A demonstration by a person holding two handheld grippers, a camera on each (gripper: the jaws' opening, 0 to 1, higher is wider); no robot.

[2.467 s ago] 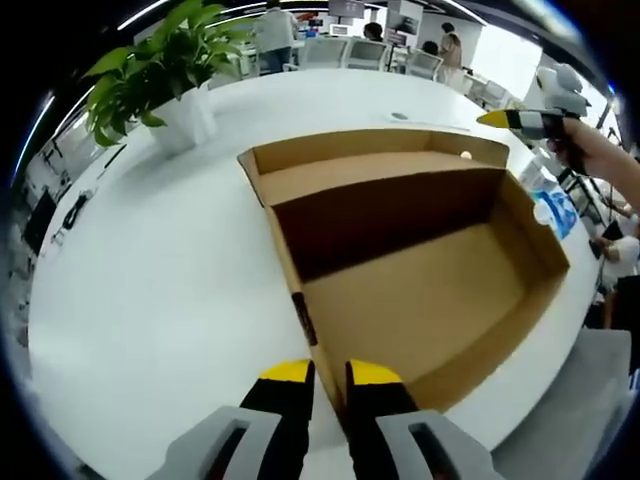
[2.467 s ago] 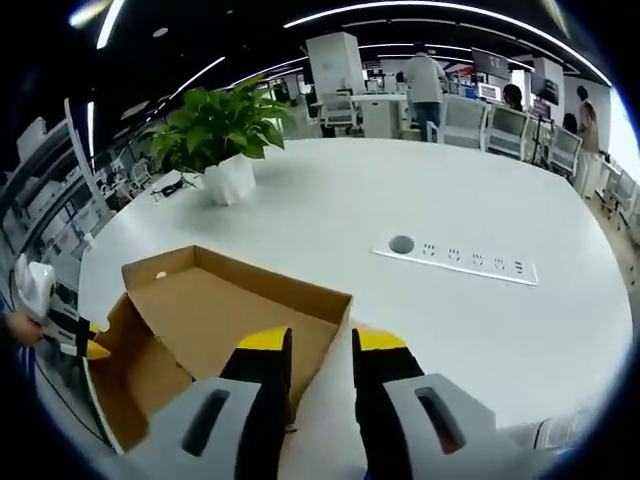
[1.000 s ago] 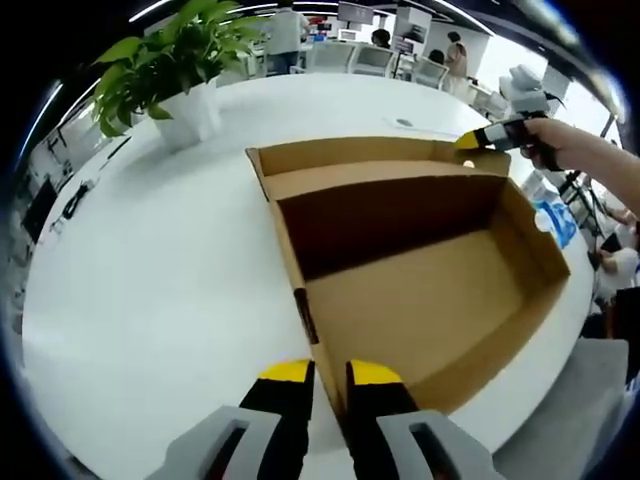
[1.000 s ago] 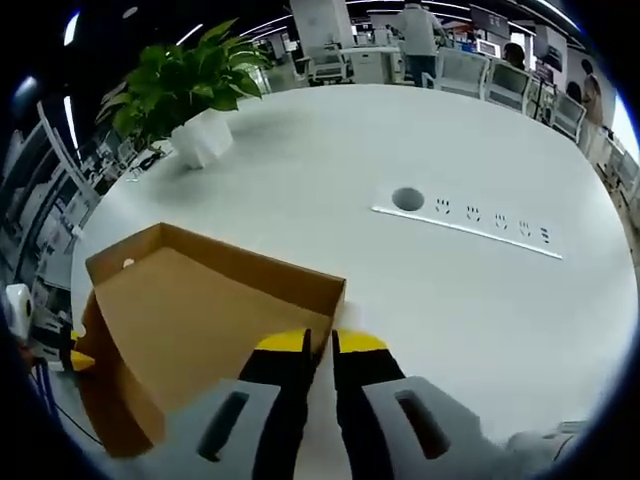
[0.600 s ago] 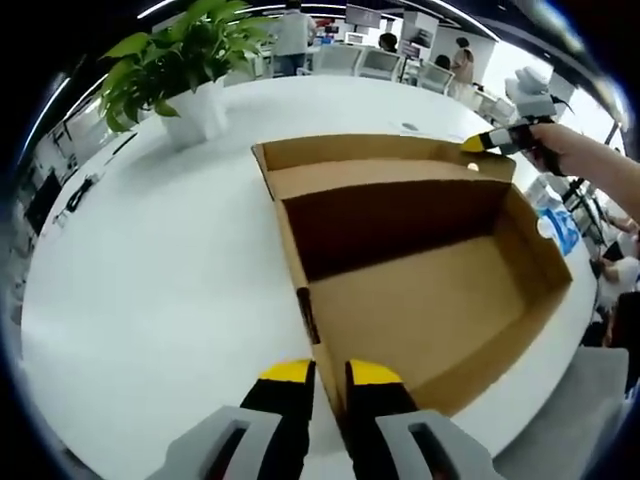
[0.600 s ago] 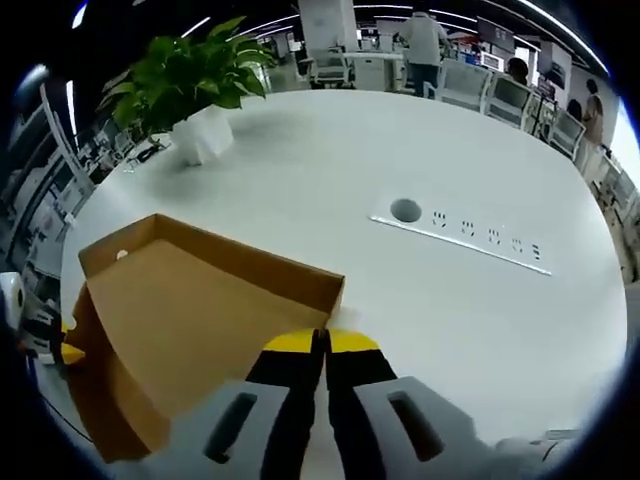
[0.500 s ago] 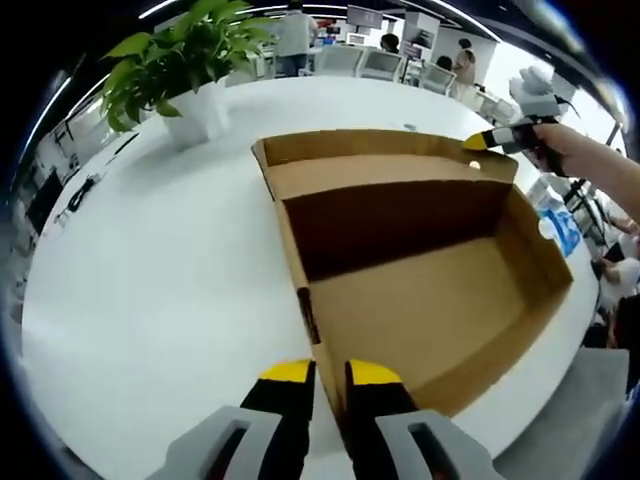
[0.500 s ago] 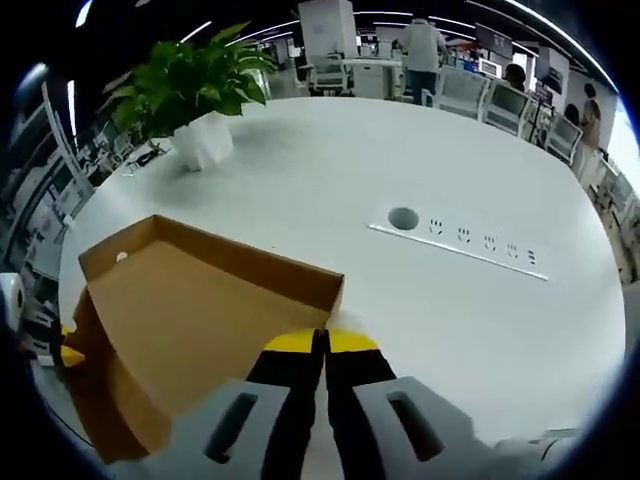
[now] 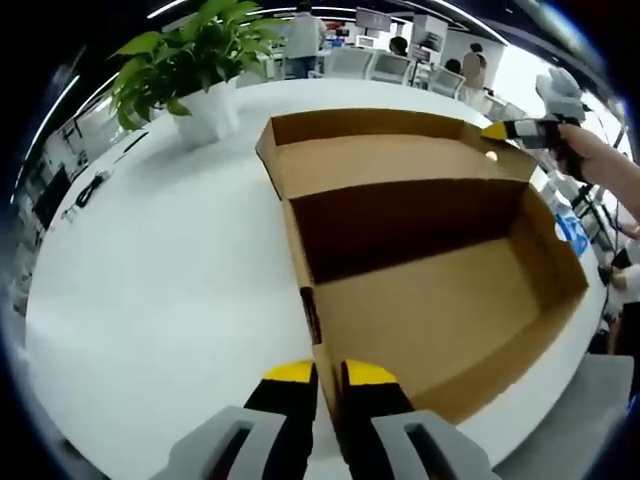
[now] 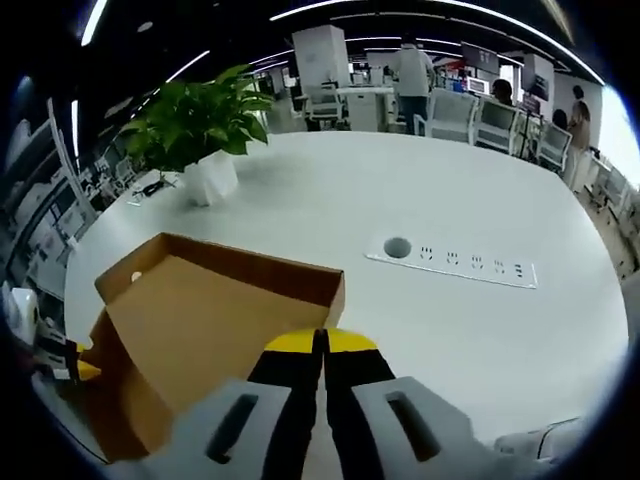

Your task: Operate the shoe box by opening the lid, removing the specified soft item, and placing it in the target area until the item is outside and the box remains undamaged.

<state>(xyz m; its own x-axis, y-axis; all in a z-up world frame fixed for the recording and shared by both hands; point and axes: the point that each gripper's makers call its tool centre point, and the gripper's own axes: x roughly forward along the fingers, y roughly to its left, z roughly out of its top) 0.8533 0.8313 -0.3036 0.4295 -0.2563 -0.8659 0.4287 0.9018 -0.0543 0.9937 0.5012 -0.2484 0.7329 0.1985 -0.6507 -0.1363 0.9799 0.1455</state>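
Note:
A brown cardboard shoe box [image 9: 440,300] lies open on the white table, its inside bare cardboard. My left gripper [image 9: 317,372] is shut on the box's near wall, which runs up between the jaws. The hinged lid [image 9: 390,160] stands tilted up at the far side. My right gripper [image 10: 322,345] is shut on the lid's [image 10: 200,310] free edge near its corner; in the left gripper view it [image 9: 497,130] comes in from the right, held by a hand. The left gripper's yellow tip [image 10: 86,372] shows low at the left of the right gripper view.
A potted plant [image 9: 190,60] in a white pot stands on the table beyond the box [image 10: 205,130]. A socket strip [image 10: 450,262] is set into the tabletop. A blue-labelled pack [image 9: 570,225] lies at the table's right edge. Chairs and people are far behind.
The right gripper has gone from open to shut on the lid's edge and has lifted it, so the lid stands more upright. The left gripper keeps its hold on the near wall.

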